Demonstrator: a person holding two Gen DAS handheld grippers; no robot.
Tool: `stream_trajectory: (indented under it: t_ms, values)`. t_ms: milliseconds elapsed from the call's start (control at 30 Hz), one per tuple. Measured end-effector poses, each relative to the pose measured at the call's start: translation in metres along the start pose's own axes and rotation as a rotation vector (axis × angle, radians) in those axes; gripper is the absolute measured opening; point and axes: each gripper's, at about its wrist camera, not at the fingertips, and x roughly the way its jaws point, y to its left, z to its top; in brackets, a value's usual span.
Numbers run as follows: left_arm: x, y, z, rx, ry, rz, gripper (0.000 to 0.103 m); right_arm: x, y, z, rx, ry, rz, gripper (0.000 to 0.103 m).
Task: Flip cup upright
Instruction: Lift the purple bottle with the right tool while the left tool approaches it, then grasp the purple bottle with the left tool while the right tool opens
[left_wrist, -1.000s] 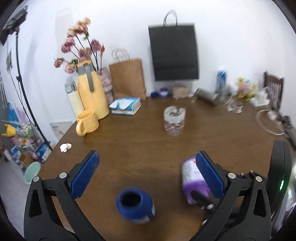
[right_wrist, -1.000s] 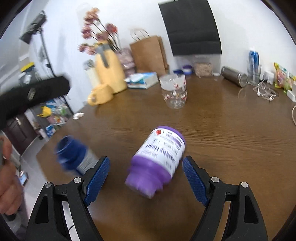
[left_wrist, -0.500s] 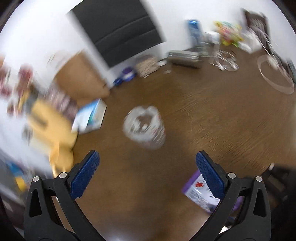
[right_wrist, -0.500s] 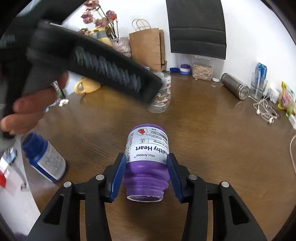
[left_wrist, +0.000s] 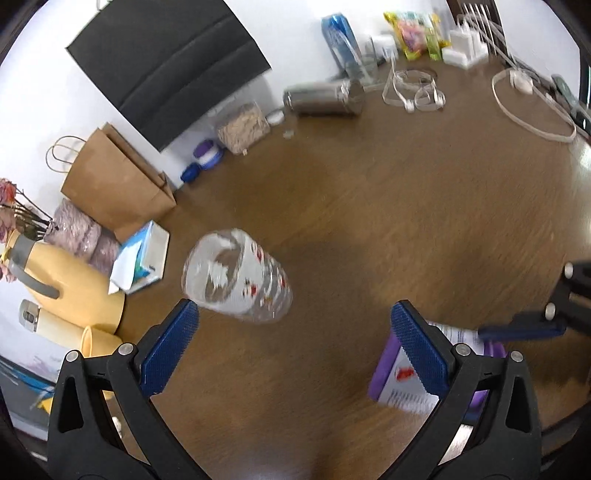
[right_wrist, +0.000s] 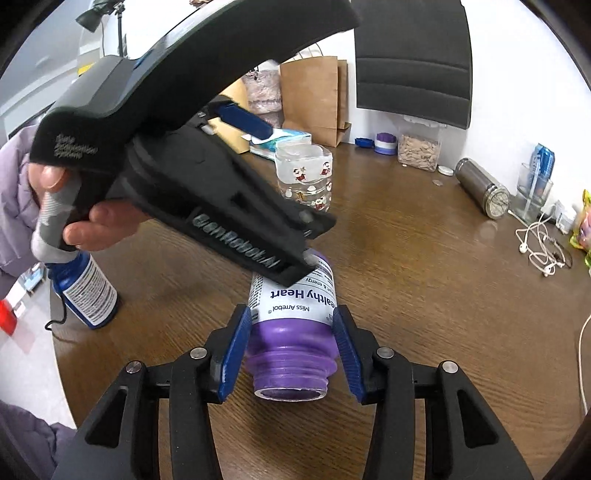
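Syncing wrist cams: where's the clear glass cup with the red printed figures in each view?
Left wrist: clear glass cup with red printed figures, left of centre, just beyond the left blue finger, blurred.
Right wrist: upper centre, partly behind the left gripper's black body.
Shared landmark: brown paper bag against the wall.

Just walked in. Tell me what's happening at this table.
A person works two handheld grippers over a wooden table. The right gripper is clamped on a purple bottle that lies on its side, open mouth toward the camera. The left gripper is open and empty, hovering above the bottle and pointing toward a clear printed glass standing further back. A blue bottle stands at the left.
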Motion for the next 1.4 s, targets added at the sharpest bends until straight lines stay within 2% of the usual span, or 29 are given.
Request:
stream_trajectory:
  t_ms: [67, 167, 200, 267, 400, 467, 567, 633, 733, 767, 900, 1000, 1067, 1167, 1233, 1300, 1333, 1367, 1400]
  values:
    - [0.000, 0.006, 0.001, -0.083, -0.044, -0.029, 0.103, 0.000, 0.000, 0.000, 0.005, 0.001, -0.025, 0.051]
    - [-0.004, 0.017, 0.003, -0.198, -0.049, -0.071, 0.103, 0.000, 0.013, -0.001, -0.061, -0.010, -0.066, 0.051]
    - [-0.007, 0.018, 0.003, -0.213, -0.061, -0.063, 0.103, 0.000, 0.016, -0.002, -0.078, -0.015, -0.077, 0.051]
    - [-0.016, 0.016, 0.003, -0.258, -0.083, 0.004, 0.103, 0.000, 0.020, -0.003, -0.090, -0.027, -0.101, 0.052]
    - [-0.031, -0.002, 0.001, -0.286, -0.070, 0.001, 0.103, -0.003, 0.027, -0.007, -0.136, -0.046, -0.110, 0.053]
    - [-0.031, -0.013, -0.005, -0.321, -0.057, -0.055, 0.103, -0.006, 0.027, -0.011, -0.187, -0.054, -0.085, 0.053]
    - [-0.017, -0.021, -0.016, -0.355, -0.015, -0.201, 0.103, -0.014, 0.022, -0.022, -0.252, -0.062, -0.045, 0.057]
    - [-0.006, -0.025, -0.020, -0.353, -0.009, -0.279, 0.103, -0.016, 0.016, -0.027, -0.291, -0.050, -0.051, 0.060]
    - [0.007, -0.024, -0.023, -0.358, -0.007, -0.303, 0.097, -0.013, 0.002, -0.034, -0.327, -0.008, -0.132, 0.064]
    - [0.010, -0.020, -0.024, -0.375, -0.007, -0.324, 0.090, -0.012, -0.005, -0.036, -0.317, 0.003, -0.162, 0.065]
    - [0.013, -0.011, -0.026, -0.419, -0.022, -0.379, 0.081, -0.011, -0.036, -0.038, -0.224, 0.012, -0.225, 0.066]
    - [0.015, -0.017, -0.029, -0.378, -0.004, -0.360, 0.070, -0.017, -0.056, -0.039, -0.149, 0.003, -0.283, 0.066]
    - [0.015, -0.026, -0.032, -0.331, 0.002, -0.364, 0.065, -0.020, -0.073, -0.038, -0.082, 0.000, -0.259, 0.066]
    - [0.008, -0.036, -0.024, -0.243, -0.009, -0.341, 0.064, -0.026, -0.092, -0.033, -0.002, -0.009, -0.246, 0.066]
    - [-0.001, -0.042, -0.010, -0.168, -0.060, -0.312, 0.068, -0.028, -0.110, -0.028, 0.041, -0.031, -0.216, 0.066]
    - [-0.008, -0.056, 0.013, 0.015, -0.142, -0.265, 0.090, -0.036, -0.123, -0.027, 0.100, -0.054, -0.212, 0.066]
    - [-0.007, -0.066, 0.023, 0.152, -0.205, -0.237, 0.092, -0.042, -0.130, -0.029, 0.147, -0.070, -0.212, 0.066]
    - [-0.001, -0.076, 0.030, 0.264, -0.226, -0.223, 0.092, -0.045, -0.135, -0.031, 0.180, -0.086, -0.207, 0.066]
    - [0.008, -0.084, 0.036, 0.350, -0.205, -0.224, 0.092, -0.048, -0.144, -0.034, 0.223, -0.111, -0.190, 0.066]
